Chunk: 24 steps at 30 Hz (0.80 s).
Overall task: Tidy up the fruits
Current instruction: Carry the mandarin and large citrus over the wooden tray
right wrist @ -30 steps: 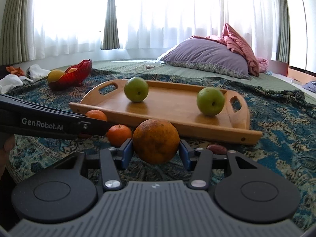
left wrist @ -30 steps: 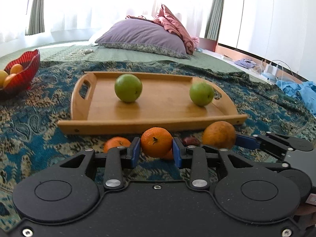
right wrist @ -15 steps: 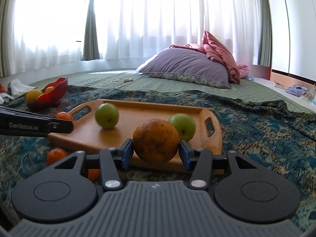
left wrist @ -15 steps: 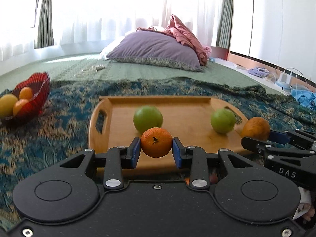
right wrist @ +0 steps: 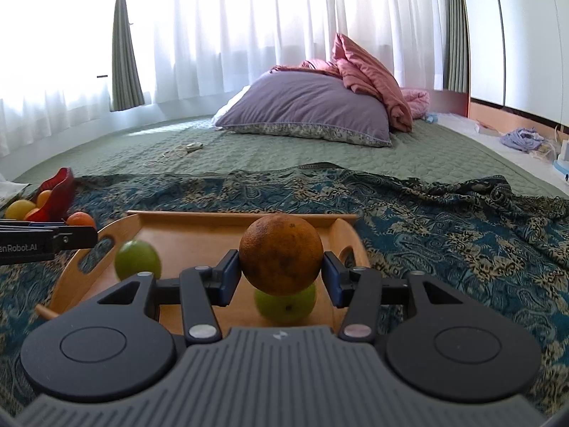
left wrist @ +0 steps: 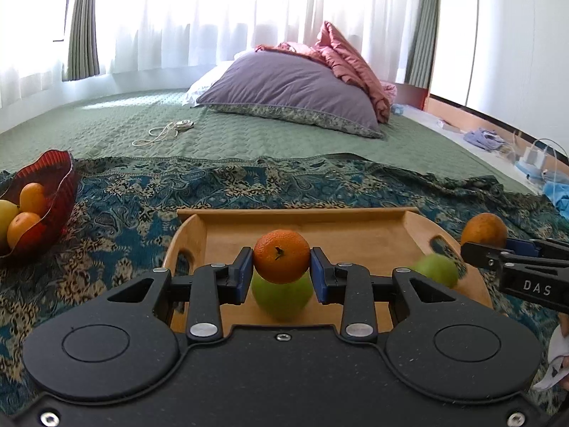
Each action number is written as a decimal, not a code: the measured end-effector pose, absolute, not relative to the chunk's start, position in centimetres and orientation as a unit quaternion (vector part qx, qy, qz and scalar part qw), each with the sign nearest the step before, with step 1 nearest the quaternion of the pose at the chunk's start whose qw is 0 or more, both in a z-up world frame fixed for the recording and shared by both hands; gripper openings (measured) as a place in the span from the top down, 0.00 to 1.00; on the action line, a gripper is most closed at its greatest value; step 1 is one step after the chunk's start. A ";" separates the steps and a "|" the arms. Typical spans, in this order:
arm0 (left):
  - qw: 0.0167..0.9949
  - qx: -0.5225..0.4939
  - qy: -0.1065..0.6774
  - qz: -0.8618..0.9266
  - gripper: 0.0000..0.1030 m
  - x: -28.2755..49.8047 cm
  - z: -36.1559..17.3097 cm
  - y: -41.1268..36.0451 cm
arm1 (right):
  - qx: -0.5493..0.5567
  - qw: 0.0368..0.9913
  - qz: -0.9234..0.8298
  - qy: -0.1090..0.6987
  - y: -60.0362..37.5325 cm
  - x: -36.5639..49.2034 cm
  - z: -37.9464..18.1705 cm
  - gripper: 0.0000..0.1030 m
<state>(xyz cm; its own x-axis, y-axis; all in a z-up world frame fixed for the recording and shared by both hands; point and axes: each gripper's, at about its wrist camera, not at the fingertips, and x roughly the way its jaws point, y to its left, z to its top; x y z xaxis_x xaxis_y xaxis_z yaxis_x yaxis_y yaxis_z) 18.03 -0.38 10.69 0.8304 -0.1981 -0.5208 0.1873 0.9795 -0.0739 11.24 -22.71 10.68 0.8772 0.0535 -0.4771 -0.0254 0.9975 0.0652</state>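
My left gripper [left wrist: 281,262] is shut on a small bright mandarin [left wrist: 281,256] and holds it above the wooden tray [left wrist: 355,235]. My right gripper [right wrist: 281,263] is shut on a larger dull orange [right wrist: 281,253], also above the tray [right wrist: 185,235]. Two green apples lie on the tray: one under the mandarin [left wrist: 281,299] and one to the right [left wrist: 435,269]. In the right wrist view they are under the orange [right wrist: 286,304] and at the left [right wrist: 138,259]. The right gripper and its orange [left wrist: 483,230] show at the right of the left wrist view.
A red bowl [left wrist: 53,192] with orange and yellow fruit stands on the patterned cloth at the left, also in the right wrist view [right wrist: 57,192]. A purple pillow [left wrist: 291,96] and pink blanket lie far back. A cable [left wrist: 163,131] lies on the green quilt.
Both grippers have risen and moved forward over the tray with their fruit. The loose oranges in front of the tray have dropped out of view.
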 end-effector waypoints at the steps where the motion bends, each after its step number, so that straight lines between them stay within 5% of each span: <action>1: 0.955 -0.012 0.279 -0.099 0.69 18.8 10.8 -0.4 | 0.029 0.967 0.019 0.252 -22.9 11.8 10.7 0.49; 24: 0.925 -0.004 0.377 -0.044 0.69 31.0 7.2 -0.4 | 0.094 0.922 0.017 0.374 -24.9 23.7 9.2 0.49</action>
<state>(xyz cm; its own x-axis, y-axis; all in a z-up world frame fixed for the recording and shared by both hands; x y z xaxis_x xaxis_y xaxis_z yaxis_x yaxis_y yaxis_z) 31.02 -0.44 7.21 0.7115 -0.0845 -0.6976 0.0778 0.9961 -0.0413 23.67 -24.85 9.17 0.7192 0.1011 -0.6874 0.0392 0.9819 0.1854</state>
